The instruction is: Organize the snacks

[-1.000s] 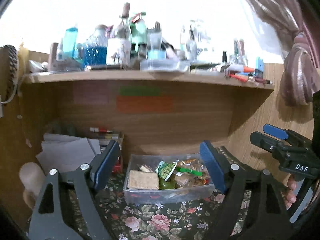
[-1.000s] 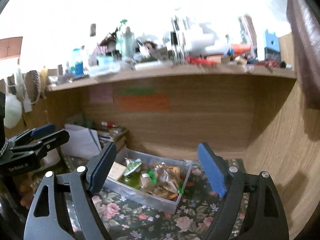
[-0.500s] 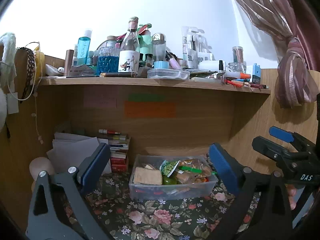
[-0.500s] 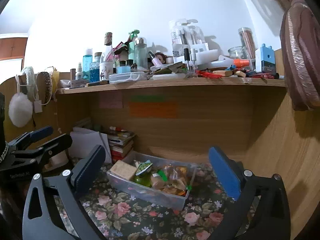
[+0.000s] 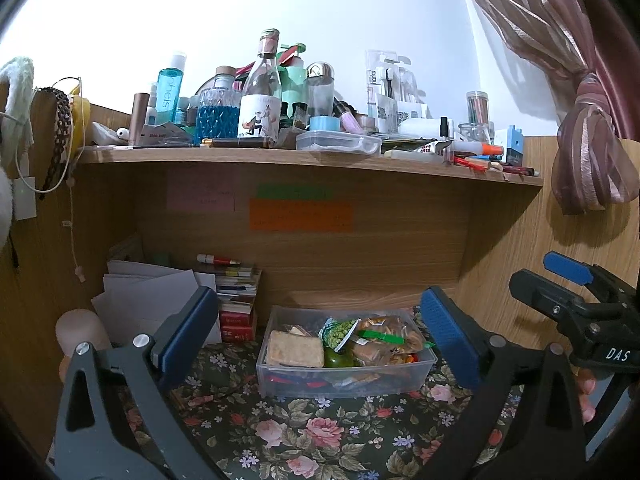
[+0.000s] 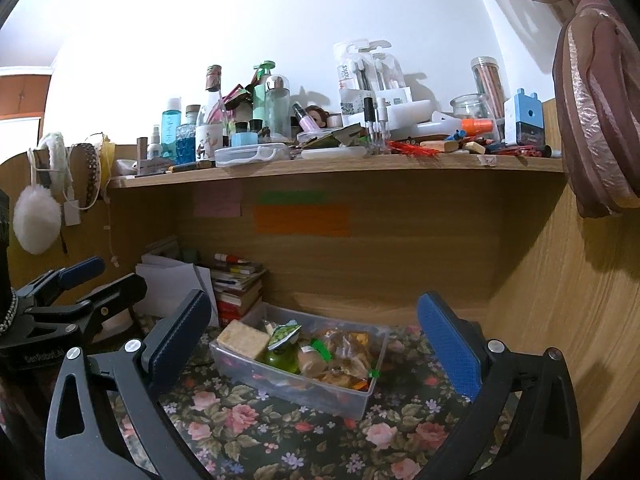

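Observation:
A clear plastic bin [image 5: 344, 388] sits on the floral cloth under the shelf. It holds a cracker pack [image 5: 295, 349], a green pea packet [image 5: 340, 330] and a clipped bag of brown snacks [image 5: 386, 338]. My left gripper [image 5: 317, 293] faces the bin from short of it. Its jaws are opening, nothing is between them and they touch nothing. In the right wrist view the same bin [image 6: 304, 388] lies ahead and slightly left. My right gripper [image 6: 313, 295] stands open and empty in front of it. Each gripper shows at the edge of the other's view.
A crowded wooden shelf [image 5: 280, 158] with bottles and jars overhangs the nook. Books [image 5: 238, 300] and papers [image 5: 152, 292] are stacked left of the bin. A wooden side panel [image 6: 560, 320] closes the right, with a tied curtain [image 5: 588, 152] above it.
Both grippers' jaws have spread wider apart. Both views have steadied and brightened, and the bin has stayed where it was.

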### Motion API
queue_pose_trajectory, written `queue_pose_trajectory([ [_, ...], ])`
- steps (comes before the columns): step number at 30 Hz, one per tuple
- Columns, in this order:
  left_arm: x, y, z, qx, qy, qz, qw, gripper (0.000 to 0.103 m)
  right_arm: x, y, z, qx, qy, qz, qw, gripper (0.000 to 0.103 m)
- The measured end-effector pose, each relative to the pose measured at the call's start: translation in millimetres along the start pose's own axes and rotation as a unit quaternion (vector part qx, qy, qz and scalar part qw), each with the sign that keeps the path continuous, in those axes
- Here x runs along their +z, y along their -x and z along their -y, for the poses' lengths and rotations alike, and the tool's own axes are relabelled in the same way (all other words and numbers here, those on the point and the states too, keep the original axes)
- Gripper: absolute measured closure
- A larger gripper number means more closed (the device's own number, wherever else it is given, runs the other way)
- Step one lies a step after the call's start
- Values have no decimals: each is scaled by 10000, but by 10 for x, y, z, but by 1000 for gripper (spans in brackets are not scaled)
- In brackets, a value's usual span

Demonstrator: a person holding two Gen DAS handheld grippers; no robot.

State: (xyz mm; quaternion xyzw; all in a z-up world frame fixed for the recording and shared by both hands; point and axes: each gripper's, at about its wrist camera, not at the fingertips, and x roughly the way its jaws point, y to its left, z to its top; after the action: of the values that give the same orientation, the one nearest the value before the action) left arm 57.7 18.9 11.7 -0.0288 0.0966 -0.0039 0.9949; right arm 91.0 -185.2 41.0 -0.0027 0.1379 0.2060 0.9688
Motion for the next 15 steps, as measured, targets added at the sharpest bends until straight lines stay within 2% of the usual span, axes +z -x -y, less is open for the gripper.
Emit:
queue_pose_trajectory([
  [15,4,-2,12,29,-5,6,10000,0,-21,-11,15,-120,-2,-13,9999,0],
])
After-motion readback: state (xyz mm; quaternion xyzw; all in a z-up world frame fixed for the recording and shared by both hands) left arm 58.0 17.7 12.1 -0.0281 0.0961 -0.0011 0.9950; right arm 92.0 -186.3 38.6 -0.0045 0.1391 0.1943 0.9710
